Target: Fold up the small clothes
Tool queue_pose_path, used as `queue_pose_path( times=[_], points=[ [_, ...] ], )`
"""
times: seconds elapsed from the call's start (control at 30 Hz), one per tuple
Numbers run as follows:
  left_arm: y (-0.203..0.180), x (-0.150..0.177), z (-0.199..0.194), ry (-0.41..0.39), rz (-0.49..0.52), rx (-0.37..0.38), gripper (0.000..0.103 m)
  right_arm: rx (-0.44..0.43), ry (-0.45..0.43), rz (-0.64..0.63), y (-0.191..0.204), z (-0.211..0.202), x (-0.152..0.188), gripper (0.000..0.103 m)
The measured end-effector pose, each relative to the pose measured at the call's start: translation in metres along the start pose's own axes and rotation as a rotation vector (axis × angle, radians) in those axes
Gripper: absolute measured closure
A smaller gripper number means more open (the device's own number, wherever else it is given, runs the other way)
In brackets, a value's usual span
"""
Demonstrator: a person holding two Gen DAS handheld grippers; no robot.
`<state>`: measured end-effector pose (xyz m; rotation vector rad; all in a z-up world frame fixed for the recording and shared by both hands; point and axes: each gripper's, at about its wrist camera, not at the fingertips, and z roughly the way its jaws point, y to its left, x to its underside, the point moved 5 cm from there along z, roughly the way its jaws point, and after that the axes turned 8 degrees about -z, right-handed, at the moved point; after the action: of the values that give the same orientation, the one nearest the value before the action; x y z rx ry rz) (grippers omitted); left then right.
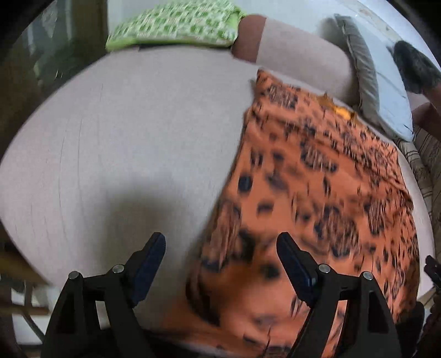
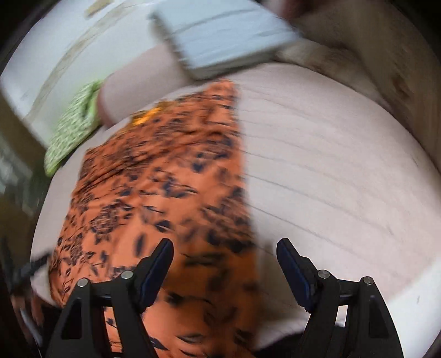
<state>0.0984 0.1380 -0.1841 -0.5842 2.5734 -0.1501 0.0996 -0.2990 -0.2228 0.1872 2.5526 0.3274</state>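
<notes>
An orange garment with a dark printed pattern (image 1: 317,187) lies spread flat on a pale pink cushioned surface (image 1: 124,137). My left gripper (image 1: 220,242) hovers open over the garment's near left edge, nothing between its fingers. In the right wrist view the same garment (image 2: 154,187) fills the left half, and my right gripper (image 2: 224,247) stands open above its near right edge, with the pale surface (image 2: 330,179) to the right. Both views are blurred by motion.
A green and white patterned cloth (image 1: 176,24) lies folded at the far left of the surface, also the green cloth (image 2: 71,126). A grey pillow (image 1: 361,68) and a white pillow (image 2: 220,41) rest at the back. A dark furry object (image 1: 413,66) sits far right.
</notes>
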Motion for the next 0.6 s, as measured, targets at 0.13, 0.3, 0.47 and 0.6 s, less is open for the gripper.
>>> queue_pose_path(
  times=[0.13,0.3,0.47,0.6],
  points=[
    [-0.002,0.041,0.007,-0.011,0.109,-0.073,0.028,-0.062,0.075,0.003,-0.001,0.009,0.027,0.022],
    [-0.021,0.05,0.005,-0.004,0.159,-0.044,0.09,-0.115,0.16,-0.048,0.007,0.011,0.048,0.087],
    [-0.024,0.049,-0.001,-0.001,0.125,-0.013,0.095,-0.149,0.129,0.0,-0.004,-0.007,0.048,0.095],
    [-0.013,0.054,-0.013,-0.048,0.087,0.031,0.079,-0.124,0.04,0.084,-0.016,-0.022,0.046,0.091]
  ],
)
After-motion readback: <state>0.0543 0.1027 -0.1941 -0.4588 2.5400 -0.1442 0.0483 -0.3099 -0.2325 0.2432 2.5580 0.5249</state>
